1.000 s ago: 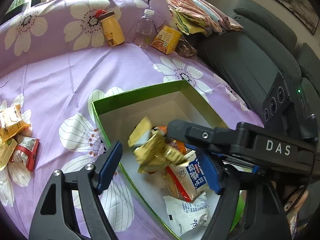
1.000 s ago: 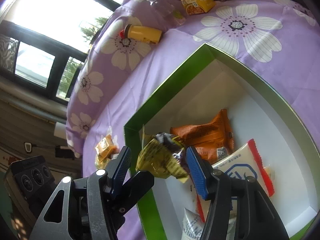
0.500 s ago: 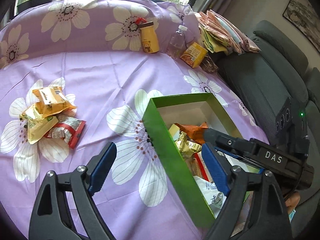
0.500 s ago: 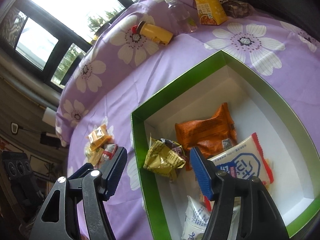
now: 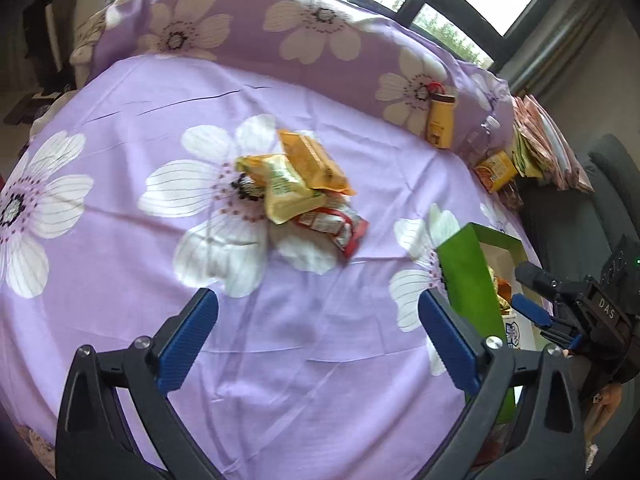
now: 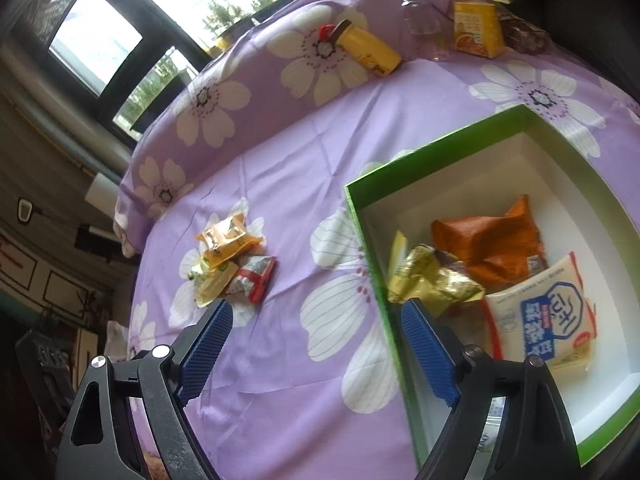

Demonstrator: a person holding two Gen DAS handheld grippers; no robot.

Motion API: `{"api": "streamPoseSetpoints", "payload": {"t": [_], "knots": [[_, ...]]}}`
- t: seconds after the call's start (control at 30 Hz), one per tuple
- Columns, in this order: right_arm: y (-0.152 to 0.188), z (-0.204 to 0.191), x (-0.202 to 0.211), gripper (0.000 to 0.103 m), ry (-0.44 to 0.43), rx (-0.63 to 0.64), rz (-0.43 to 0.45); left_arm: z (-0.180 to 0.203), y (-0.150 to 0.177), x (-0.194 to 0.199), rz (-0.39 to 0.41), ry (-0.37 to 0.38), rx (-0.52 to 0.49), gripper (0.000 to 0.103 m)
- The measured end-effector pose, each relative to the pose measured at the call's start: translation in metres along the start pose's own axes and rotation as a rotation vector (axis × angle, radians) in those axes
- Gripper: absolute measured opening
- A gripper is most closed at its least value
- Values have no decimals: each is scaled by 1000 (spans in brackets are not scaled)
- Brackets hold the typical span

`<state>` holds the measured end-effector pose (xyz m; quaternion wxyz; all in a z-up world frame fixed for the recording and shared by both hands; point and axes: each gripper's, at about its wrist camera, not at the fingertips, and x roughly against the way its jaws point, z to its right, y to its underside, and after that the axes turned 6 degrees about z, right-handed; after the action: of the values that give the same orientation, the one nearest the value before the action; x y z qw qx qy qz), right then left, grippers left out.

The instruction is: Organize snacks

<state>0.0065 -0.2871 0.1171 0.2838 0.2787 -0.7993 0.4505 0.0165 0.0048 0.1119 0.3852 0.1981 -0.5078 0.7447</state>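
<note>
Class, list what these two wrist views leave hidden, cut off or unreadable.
- Left wrist view: most of the green box interior, hidden by its near wall and the right gripper.
- Right wrist view: the white packet at the box's near end, behind the gripper finger.
- Left wrist view: red wrapper print, blurred.

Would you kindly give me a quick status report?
Left hand-held gripper and right hand-held gripper opening, both empty. Snack pile loose on cloth; others in green box. Nothing in the way.
</note>
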Motion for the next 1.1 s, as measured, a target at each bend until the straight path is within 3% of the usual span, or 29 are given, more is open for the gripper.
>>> {"api": "streamPoseSetpoints", "payload": {"t": [0.2,0.37,0.5,0.6,0.73,0.87,1.1], "knots": [[-10,-53,-44,87,-40,89,-78,-51,4,5,-14,-30,108,102],[-20,-106,-102,87,-20,221,-138,-71,12,0,-33,-51,196,102],[-28,-136,-158,87,21,277,-167,-66,14,-9,-72,-44,170,102],[-37,-139,-191,87,38,281,-178,-64,15,-14,-80,-58,139,102],[-42,-136,-228,87,57,324,-265,-68,15,-24,-104,-73,148,102],[-38,-126,-243,62,-23,290,-322,-68,14,-28,-112,-84,138,102],[-14,-120,-194,62,-32,336,-253,-68,20,-25,-131,-82,155,102]]}}
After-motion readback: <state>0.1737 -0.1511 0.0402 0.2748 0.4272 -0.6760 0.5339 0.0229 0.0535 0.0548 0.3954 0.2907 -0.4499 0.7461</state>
